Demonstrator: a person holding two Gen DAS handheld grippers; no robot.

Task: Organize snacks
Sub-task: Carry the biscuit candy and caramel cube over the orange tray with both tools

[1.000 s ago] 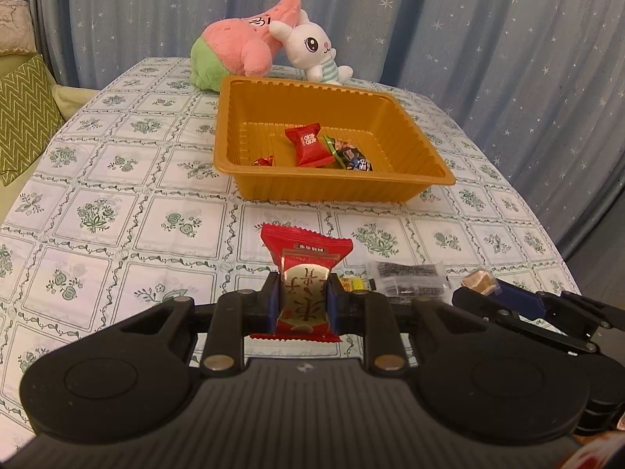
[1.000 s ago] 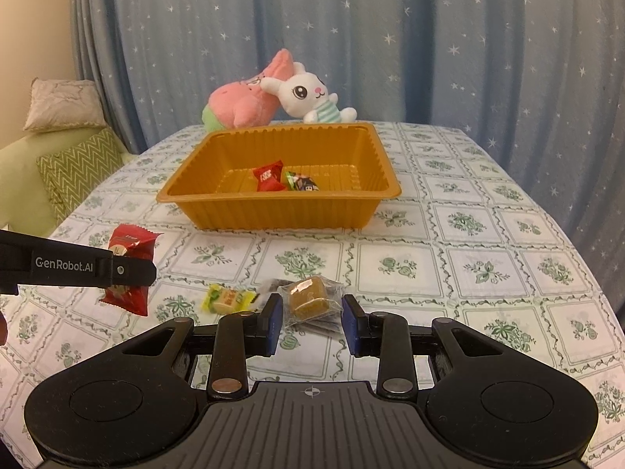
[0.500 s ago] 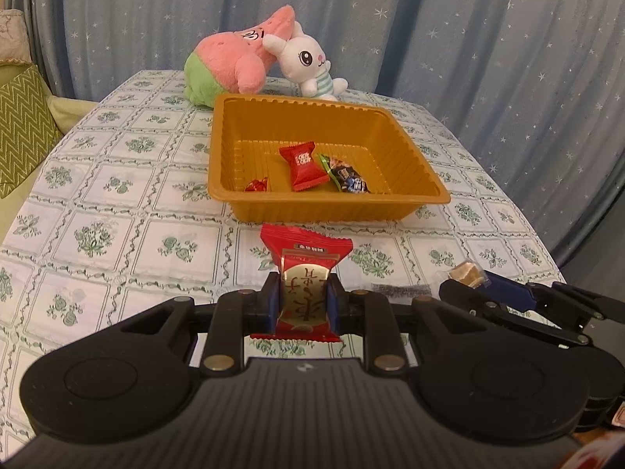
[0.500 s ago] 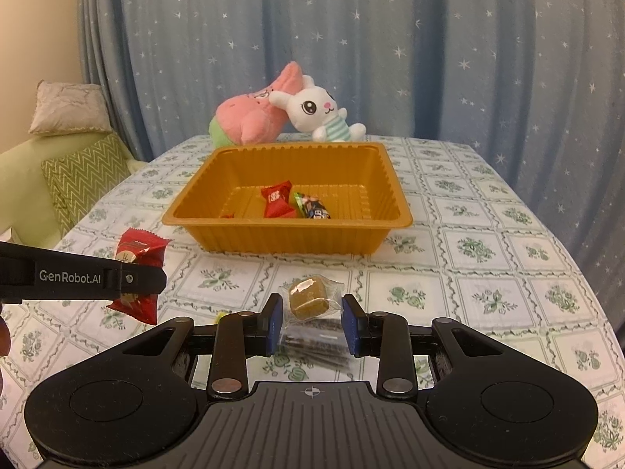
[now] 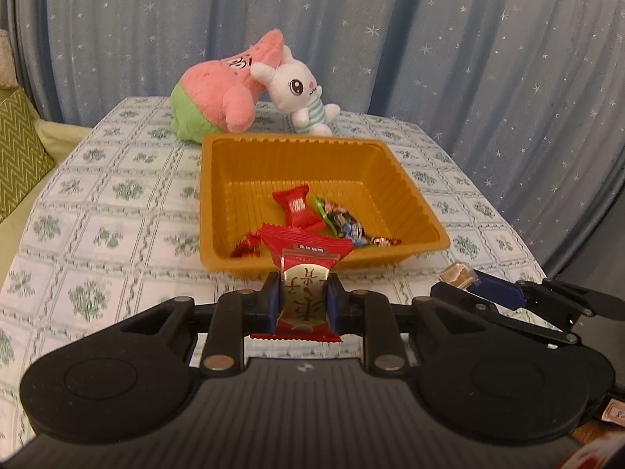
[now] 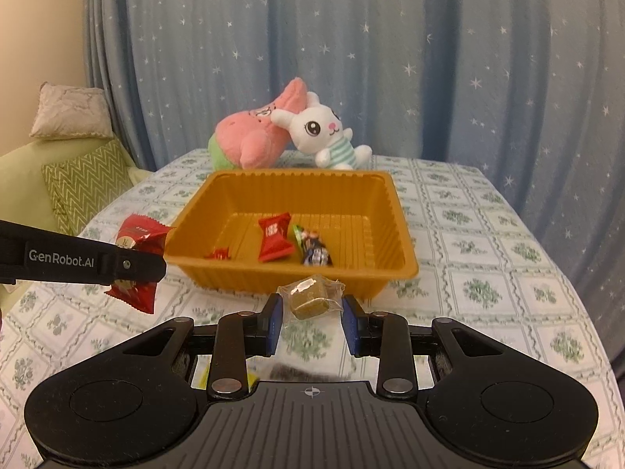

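A: Nearest, our left gripper [image 5: 302, 301] is clamped on the red packet [image 5: 304, 277]; our right gripper [image 6: 312, 312] pinches a clear-wrapped brown cube [image 6: 310, 297] by its wrapper.

B: Both hang above the tablecloth [image 6: 488, 242], just short of the orange tray [image 6: 394, 203]; inside it lie a red wrapper [image 6: 274, 236] and candies [image 6: 314, 248]; behind we see the plush toys [image 6: 269, 135], then the curtain [image 6: 429, 58].

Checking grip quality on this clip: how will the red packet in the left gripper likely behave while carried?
The red packet is pinched mid-body, its crimped ends standing free, so probably floppy. Probably light too. Its glossy film might slip.
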